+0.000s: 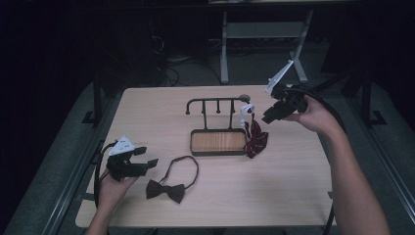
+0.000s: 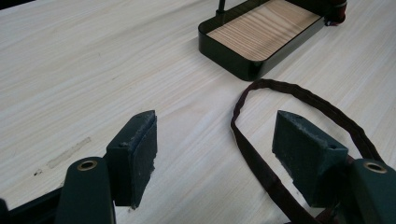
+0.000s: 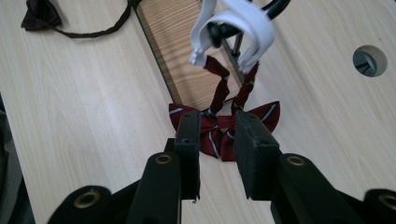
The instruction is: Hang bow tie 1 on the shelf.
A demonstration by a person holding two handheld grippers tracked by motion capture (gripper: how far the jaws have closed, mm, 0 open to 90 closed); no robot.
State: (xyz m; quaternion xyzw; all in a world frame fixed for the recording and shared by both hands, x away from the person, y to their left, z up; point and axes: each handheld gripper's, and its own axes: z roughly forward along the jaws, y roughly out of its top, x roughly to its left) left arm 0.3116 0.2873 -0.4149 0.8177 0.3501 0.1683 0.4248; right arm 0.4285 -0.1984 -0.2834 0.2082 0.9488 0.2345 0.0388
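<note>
Right gripper [image 3: 217,135] hangs with its jaws parted and nothing pinched, the red striped bow tie [image 3: 223,128] just past its tips, dangling by a white strap [image 3: 233,23] from the rack's [image 1: 215,102] end hook. Farther off, the left gripper [image 1: 147,164] rests released beside the dark bow tie [image 1: 165,190] on the table [image 1: 293,186].

Red striped bow tie [image 1: 256,138]: hangs by white elastic band [image 1: 246,113] from right end hook of black rack [image 1: 215,101], right of centre in the high view; bow drooping against the tray's right end, near tabletop. Dark bow tie [image 1: 165,190]: flat on the table, lower centre-left, strap looped upward.
</note>
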